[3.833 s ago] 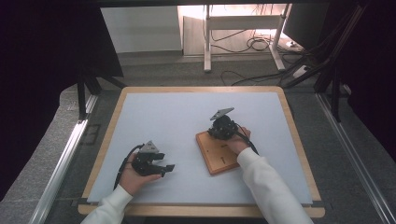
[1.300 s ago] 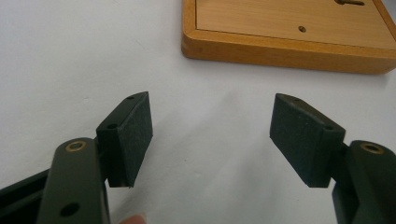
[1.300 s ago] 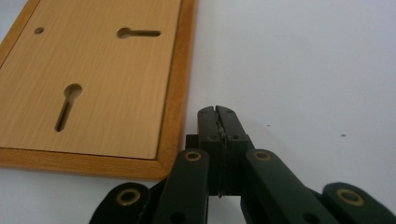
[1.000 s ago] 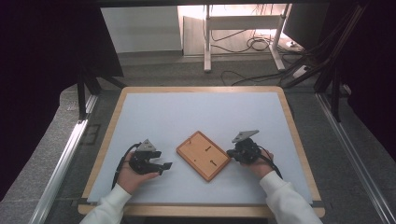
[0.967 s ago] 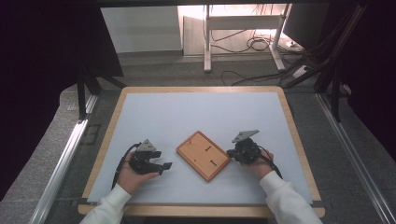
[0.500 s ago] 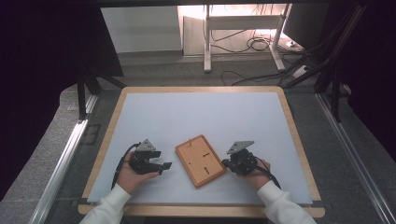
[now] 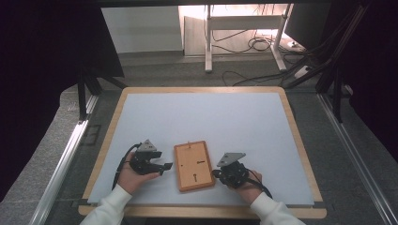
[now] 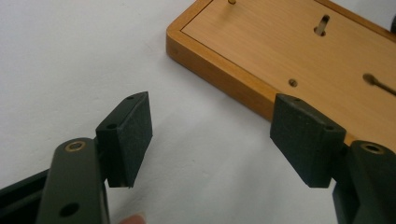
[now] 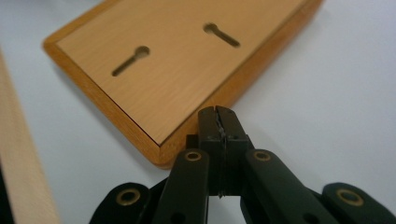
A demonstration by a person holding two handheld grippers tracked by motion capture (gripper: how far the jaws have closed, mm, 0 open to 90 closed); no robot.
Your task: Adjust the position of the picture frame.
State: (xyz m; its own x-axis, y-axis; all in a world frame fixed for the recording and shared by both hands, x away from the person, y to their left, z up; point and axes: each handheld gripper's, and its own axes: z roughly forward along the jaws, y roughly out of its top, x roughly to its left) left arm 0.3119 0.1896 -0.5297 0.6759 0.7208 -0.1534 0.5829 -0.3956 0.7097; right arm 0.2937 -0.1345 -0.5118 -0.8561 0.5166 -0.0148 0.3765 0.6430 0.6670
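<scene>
A flat wooden board (image 7: 194,165) with keyhole slots and a small peg lies on the white mat near the table's front edge. My left gripper (image 7: 167,166) rests just left of it, open, with nothing between its pads (image 8: 131,132); the board's left edge (image 8: 261,60) lies just beyond them. My right gripper (image 7: 217,172) sits at the board's right side near its front corner. Its jaws are shut with nothing between them, and the gripper's tip (image 9: 218,117) touches the board's side edge (image 9: 187,60).
The white mat (image 7: 206,117) covers the table inside a wooden rim (image 7: 300,140). That rim also runs close beside the board (image 9: 18,177). Metal rails, desk legs and cables lie on the floor beyond the table.
My right gripper has moved toward the front and left. The board has slid left and turned from a diagonal to nearly square with the table. The left gripper has stayed put.
</scene>
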